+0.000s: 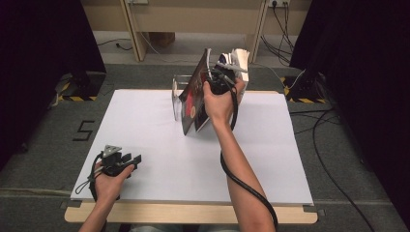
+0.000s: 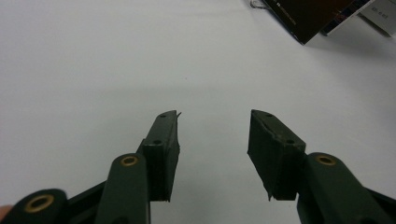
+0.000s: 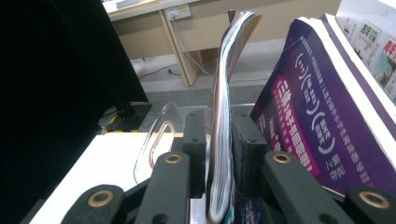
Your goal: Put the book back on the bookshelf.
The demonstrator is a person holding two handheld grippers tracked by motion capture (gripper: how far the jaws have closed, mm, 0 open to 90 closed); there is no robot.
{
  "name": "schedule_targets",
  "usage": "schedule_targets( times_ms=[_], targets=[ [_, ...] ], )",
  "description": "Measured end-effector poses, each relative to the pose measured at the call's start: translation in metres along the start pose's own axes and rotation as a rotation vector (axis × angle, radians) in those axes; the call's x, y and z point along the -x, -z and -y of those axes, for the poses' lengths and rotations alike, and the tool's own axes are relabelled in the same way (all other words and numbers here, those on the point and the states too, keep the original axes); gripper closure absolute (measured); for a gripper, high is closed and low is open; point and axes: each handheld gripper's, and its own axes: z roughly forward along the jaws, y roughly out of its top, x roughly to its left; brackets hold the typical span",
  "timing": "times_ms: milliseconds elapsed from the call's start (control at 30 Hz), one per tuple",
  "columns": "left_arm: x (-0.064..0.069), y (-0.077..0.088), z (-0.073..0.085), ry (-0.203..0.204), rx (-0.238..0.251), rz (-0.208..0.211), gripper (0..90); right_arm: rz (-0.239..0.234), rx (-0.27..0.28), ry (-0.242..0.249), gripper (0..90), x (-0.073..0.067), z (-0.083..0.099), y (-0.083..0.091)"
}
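Note:
A thin magazine with a dark cover [image 1: 193, 92] stands upright and tilted at the far middle of the white tabletop [image 1: 145, 125]. My right gripper [image 1: 218, 79] grips it from above. In the right gripper view my right gripper [image 3: 218, 122] has both pads pressed against the magazine's page edges [image 3: 224, 88]. A thicker purple book [image 3: 308, 121] leans just to its right. A clear bookend [image 3: 154, 140] stands to its left. My left gripper [image 1: 134, 159] rests near the front left of the table. In its own view my left gripper [image 2: 215, 116] is open over bare white surface.
The clear bookend [image 1: 178, 94] sits at the table's far edge beside the books. Black curtains hang on both sides, and cables [image 1: 333, 145] trail over the floor at the right. A taped "5" [image 1: 83, 130] marks the floor at the left. The magazine's corner [image 2: 303, 18] is seen far off in the left gripper view.

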Motion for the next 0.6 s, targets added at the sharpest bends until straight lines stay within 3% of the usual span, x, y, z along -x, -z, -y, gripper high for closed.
schedule_targets(
  times_ms=[600],
  targets=[
    [0.002, 0.0, 0.0, -0.006, 0.001, 0.003, 52.2, -0.045, 0.039, -0.021, 75.7, 0.012, 0.02, 0.023]
  ],
)
